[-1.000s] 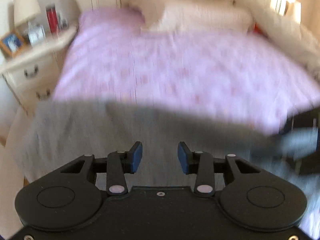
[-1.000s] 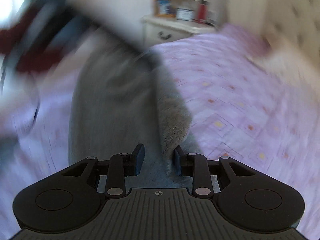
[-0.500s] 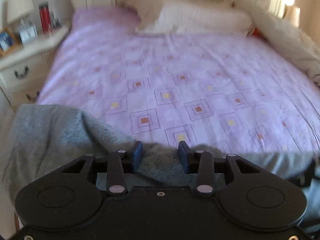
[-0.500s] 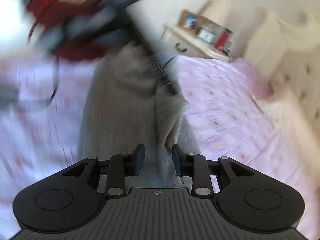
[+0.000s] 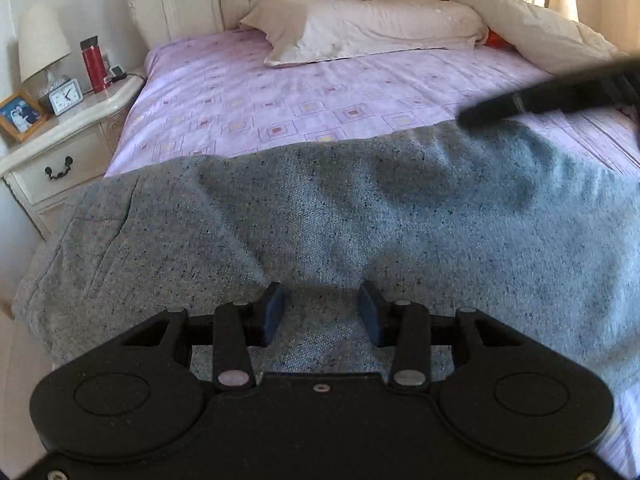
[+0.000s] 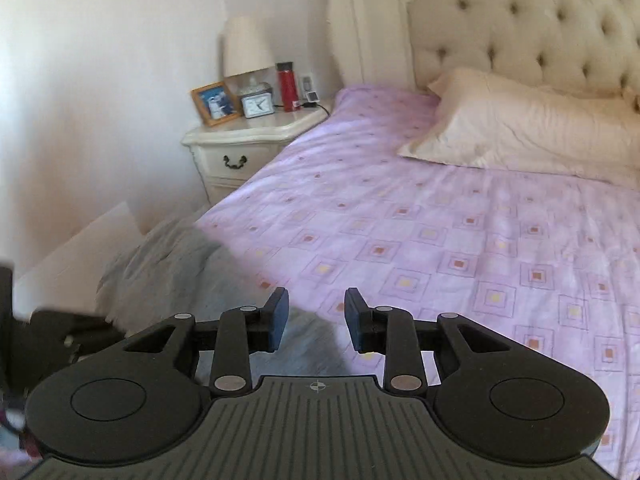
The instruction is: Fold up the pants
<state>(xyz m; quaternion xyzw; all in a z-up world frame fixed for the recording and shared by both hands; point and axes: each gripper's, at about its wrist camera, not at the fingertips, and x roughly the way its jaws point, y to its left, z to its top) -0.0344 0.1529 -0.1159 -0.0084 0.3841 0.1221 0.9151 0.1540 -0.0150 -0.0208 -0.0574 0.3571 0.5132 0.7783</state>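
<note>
The grey speckled pants (image 5: pixel 360 220) lie spread across the foot of the bed, running left to right. My left gripper (image 5: pixel 322 314) is open and empty just above the cloth's near part. My right gripper (image 6: pixel 316 320) is open and empty above the pants' far edge (image 6: pixel 168 272), facing the headboard. In the left wrist view a blurred black part of the right gripper (image 5: pixel 560 98) hovers over the pants' right end. In the right wrist view the left gripper's body (image 6: pixel 52 336) shows at the left edge.
The bed has a purple patterned sheet (image 5: pixel 320 96), a cream pillow (image 5: pixel 368 24), a duvet (image 5: pixel 540 36) at the right and a tufted headboard (image 6: pixel 520 24). A white nightstand (image 5: pixel 60 136) at the left holds a lamp, clock, photo frame and red bottle (image 5: pixel 94 66).
The pants went from bunched and lifted to lying flat across the bed. My right gripper let go of the grey cloth and swung toward the headboard. My left gripper pulled back over the cloth.
</note>
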